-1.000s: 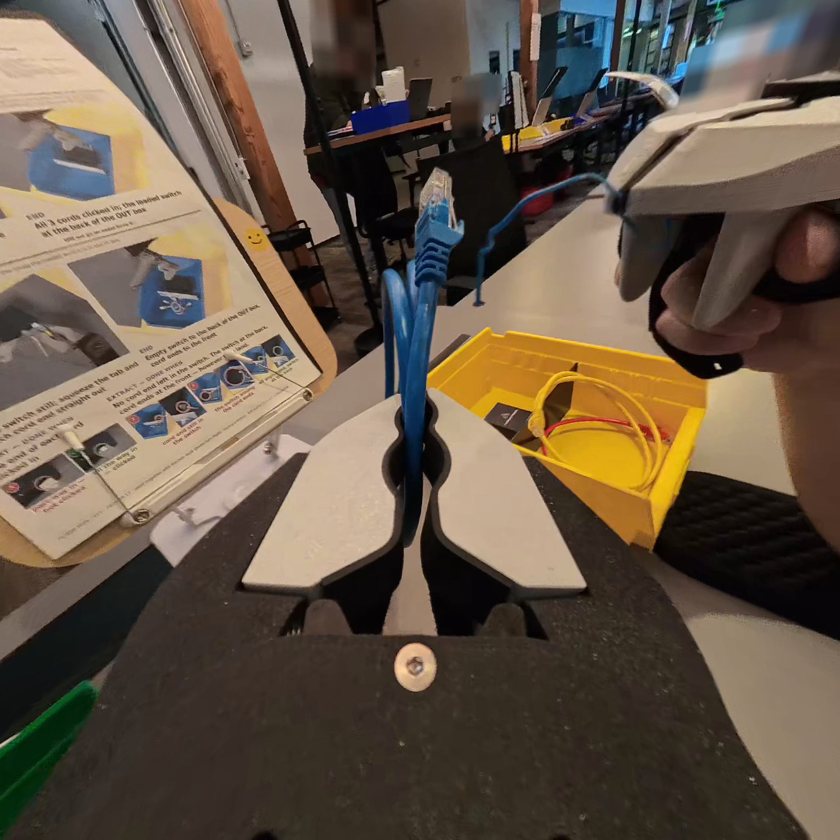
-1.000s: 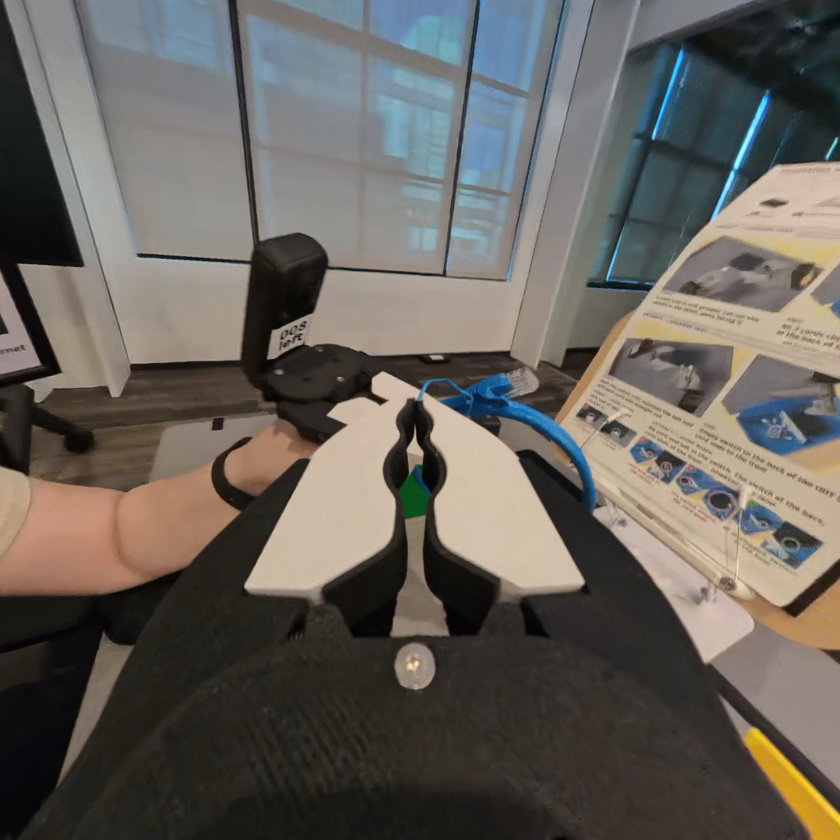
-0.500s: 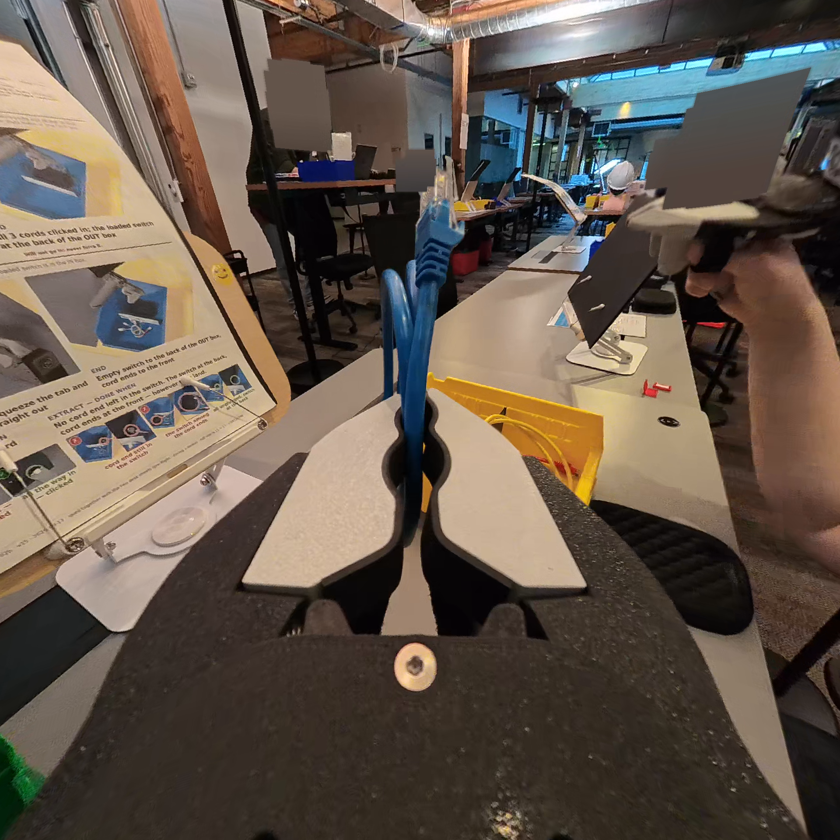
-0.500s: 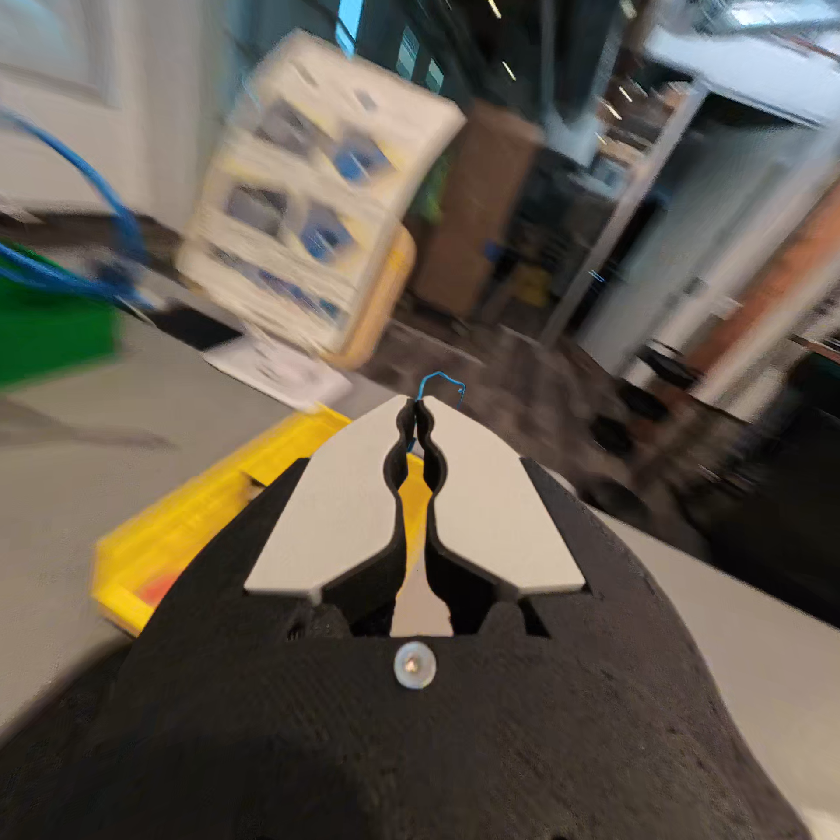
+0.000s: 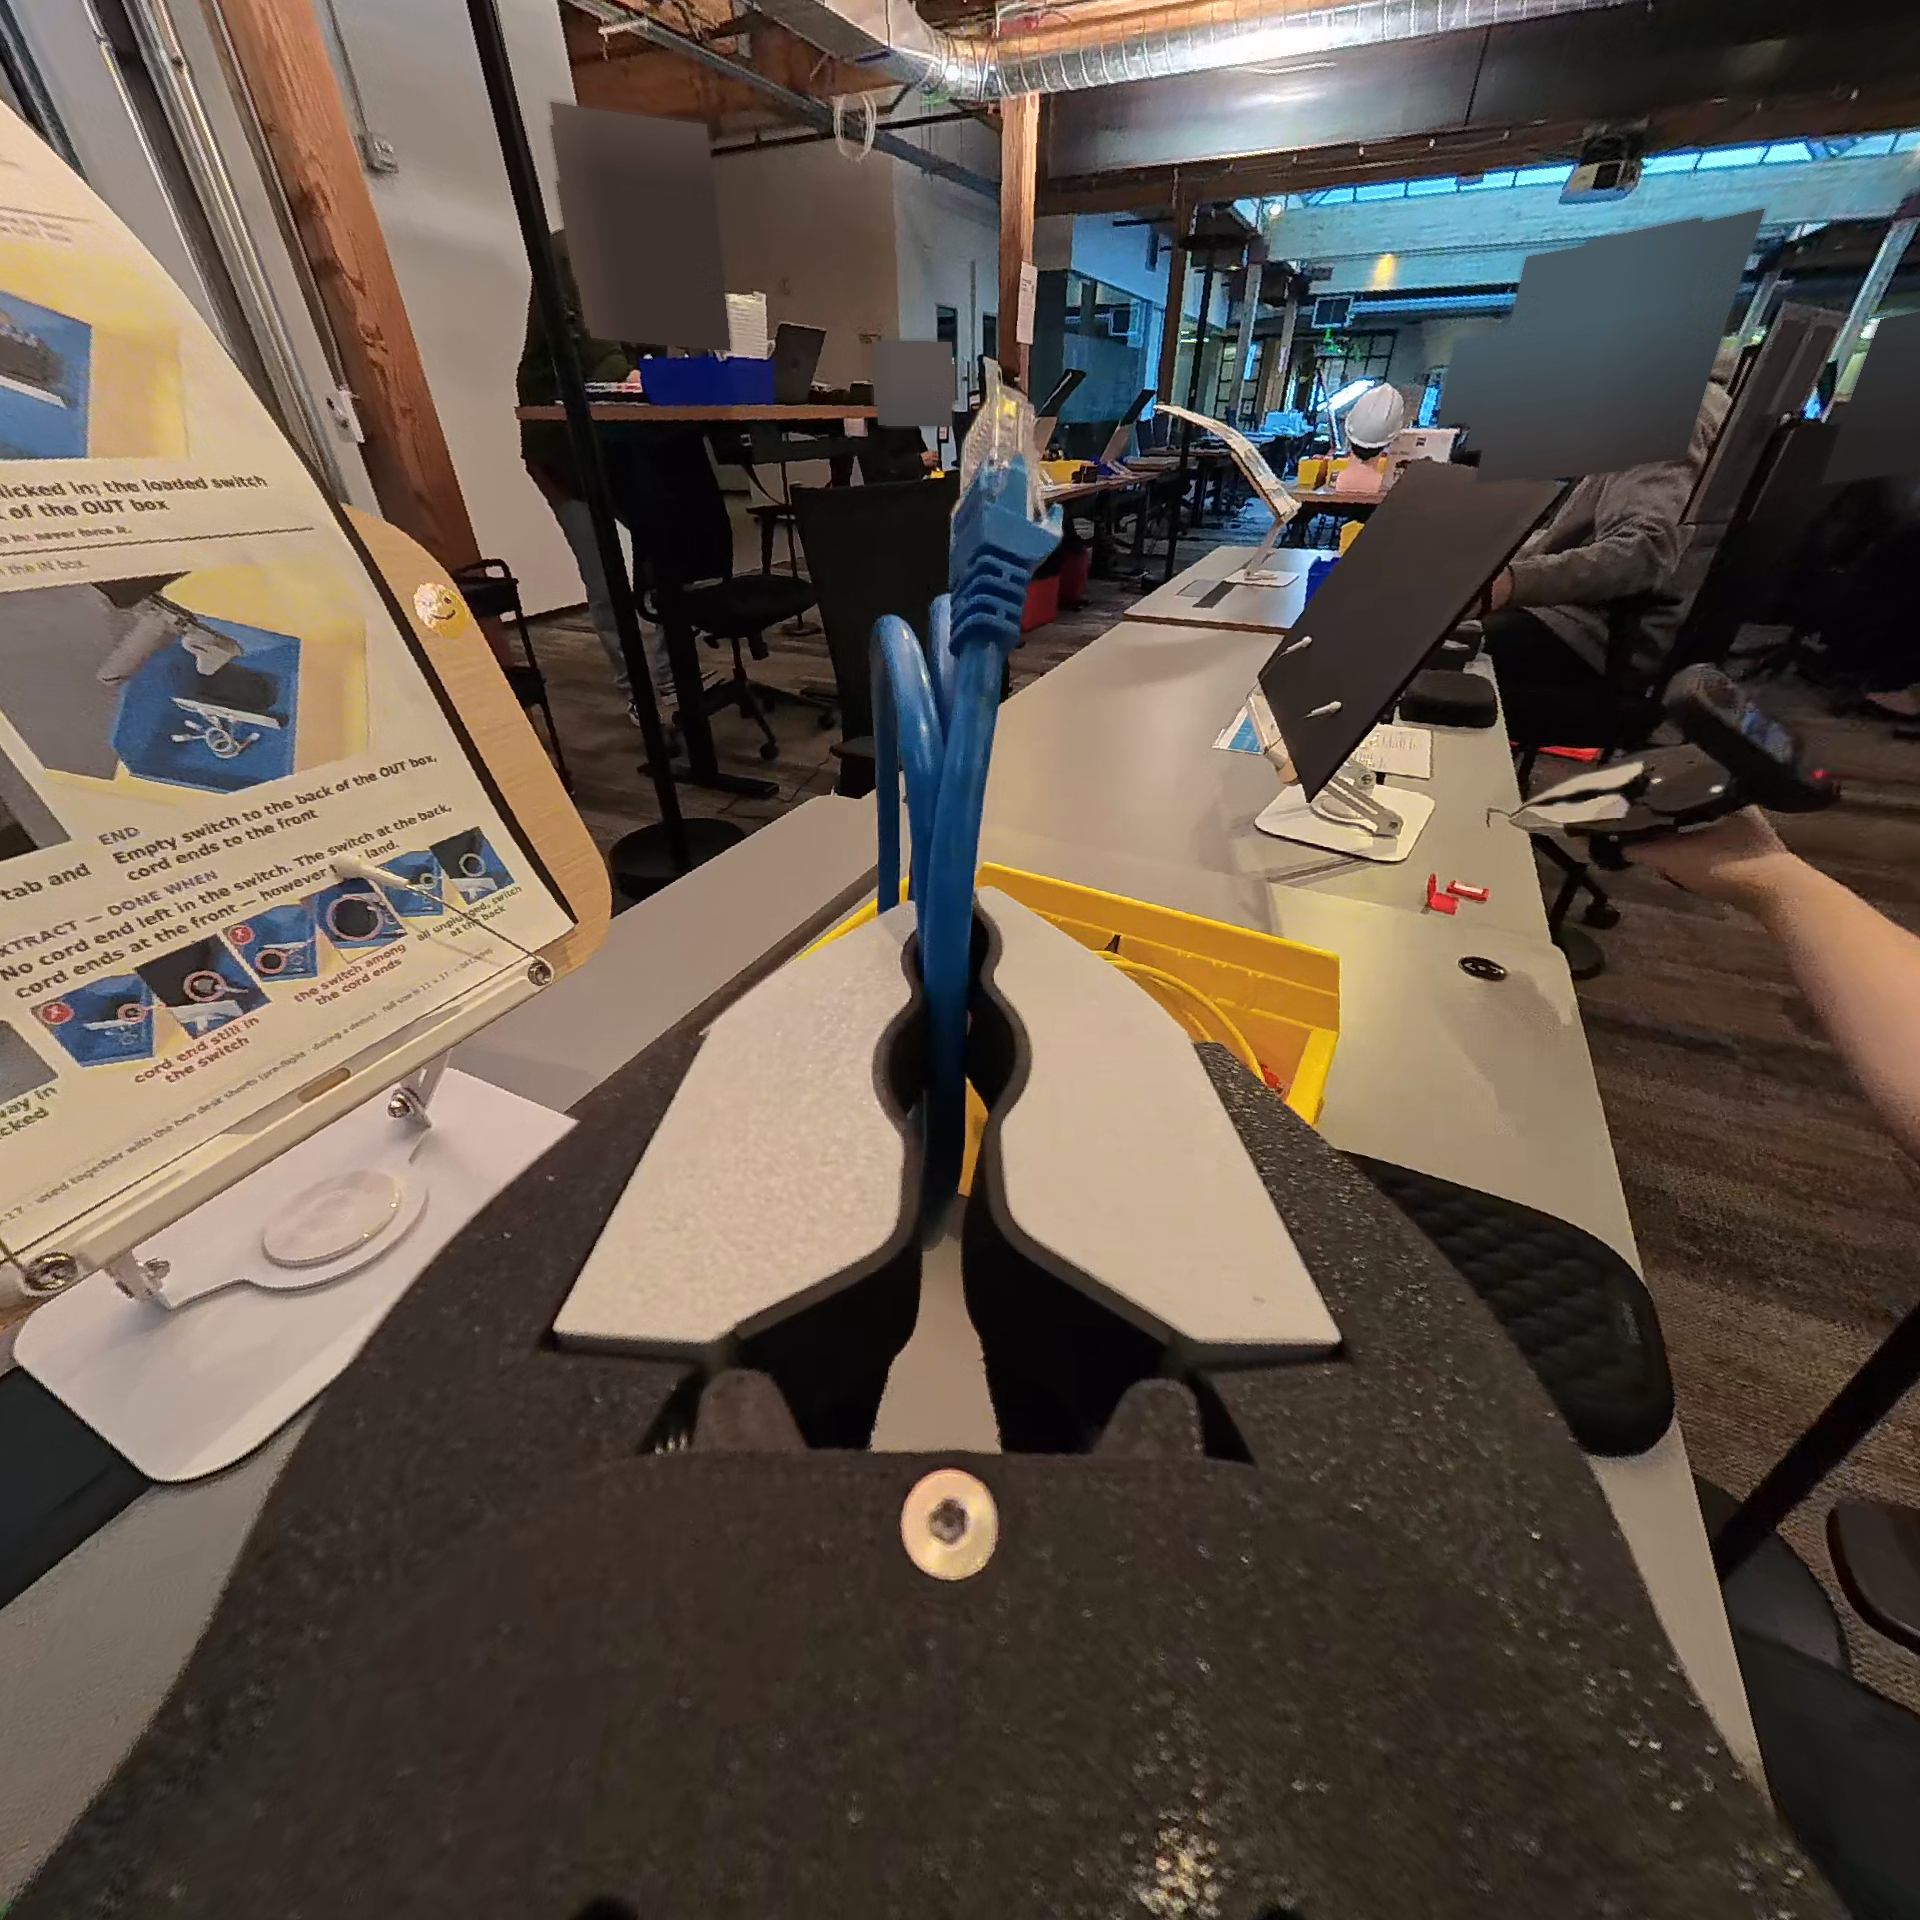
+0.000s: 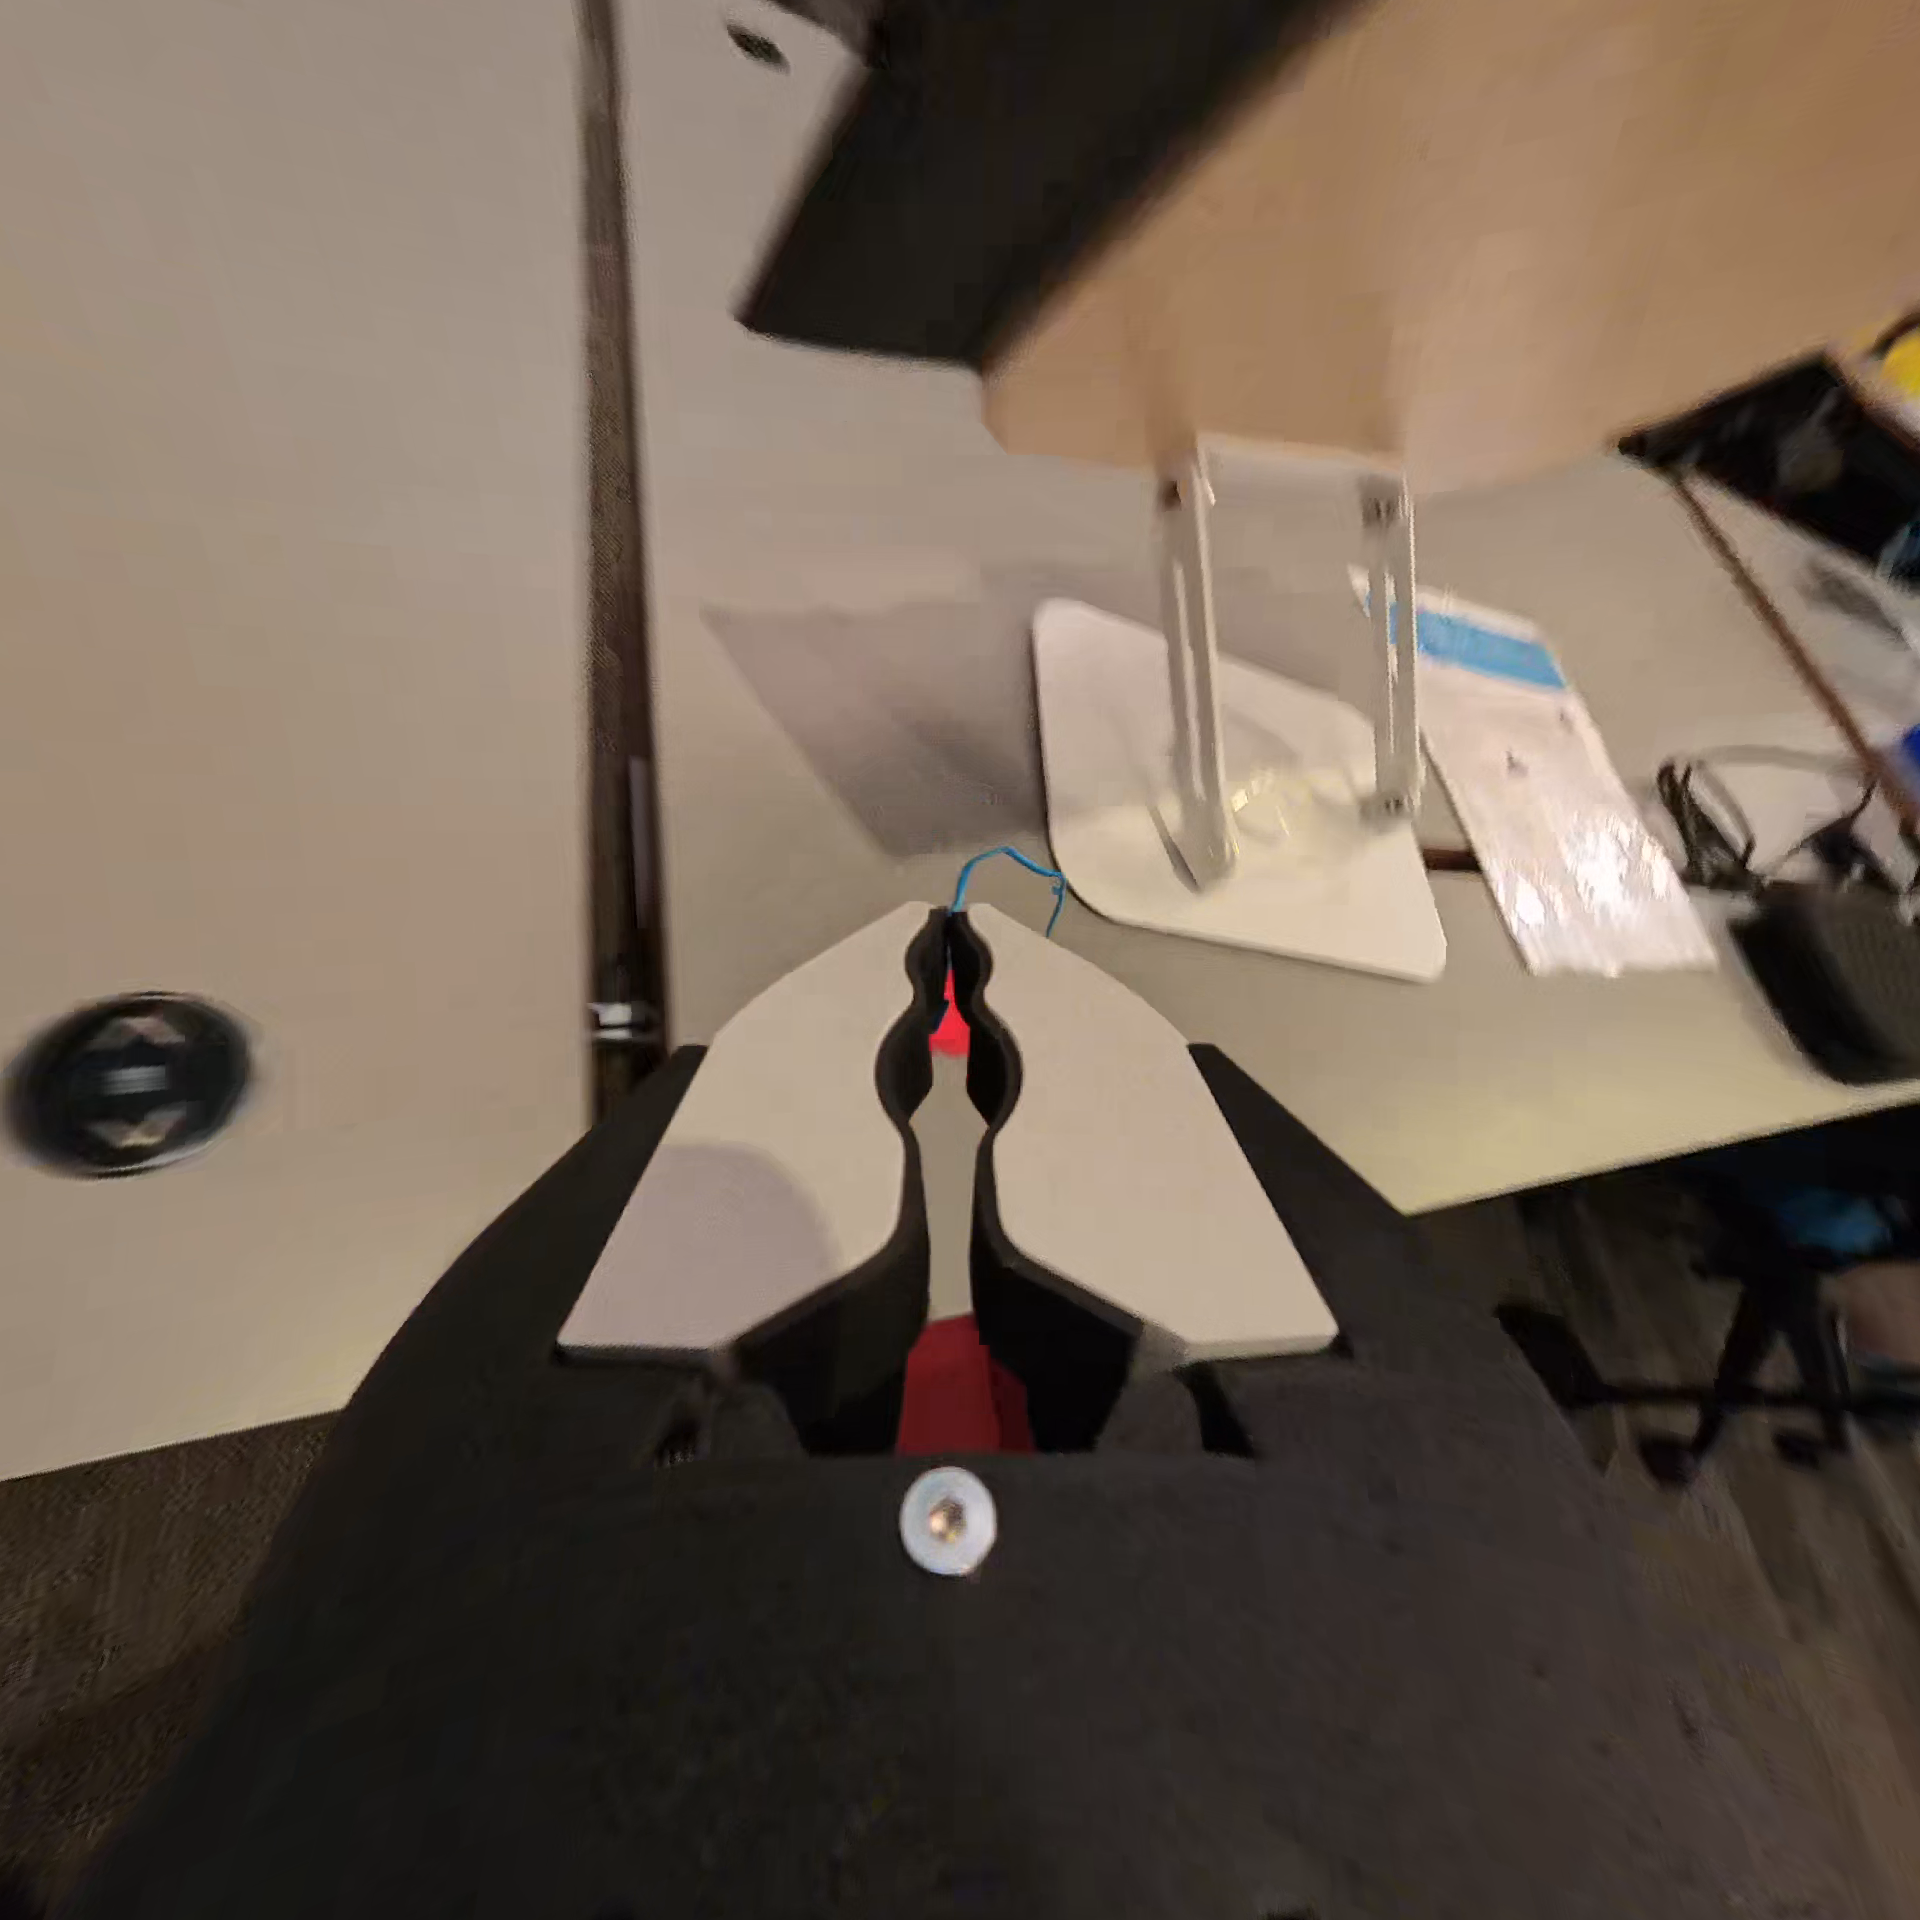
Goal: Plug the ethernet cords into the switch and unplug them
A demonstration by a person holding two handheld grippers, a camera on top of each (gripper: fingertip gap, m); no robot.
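Observation:
My left gripper (image 5: 945, 925) is shut on a coiled blue ethernet cord (image 5: 951, 831). The cord stands up from the pads, with its blue boot and clear plug (image 5: 1000, 468) pointing upward. My right gripper (image 6: 951, 914) is shut on a thin blue wire tie (image 6: 1013, 873) that curls out from its fingertips. It is held over the grey desk (image 6: 312, 623), and it also shows in the left wrist view (image 5: 1548, 816), far to the right. A yellow bin (image 5: 1247, 961) holding a yellow cord (image 5: 1195, 1003) sits just behind my left fingers.
An instruction board on a white stand (image 5: 208, 727) is at the left. A second board on a white stand (image 6: 1236, 810) lies ahead of my right gripper, with a paper sheet (image 6: 1538, 790) beside it. Small red pieces (image 5: 1455, 890) and a desk grommet (image 6: 130, 1081) are on the desk. A black pad (image 5: 1517, 1309) lies to the right. The tips of one gripper are about 75 cm away from the tips of the other.
My right gripper swung away from the left gripper and out to the right, still pinching the thin blue tie. My left gripper kept its hold on the blue cord and tilted up slightly.

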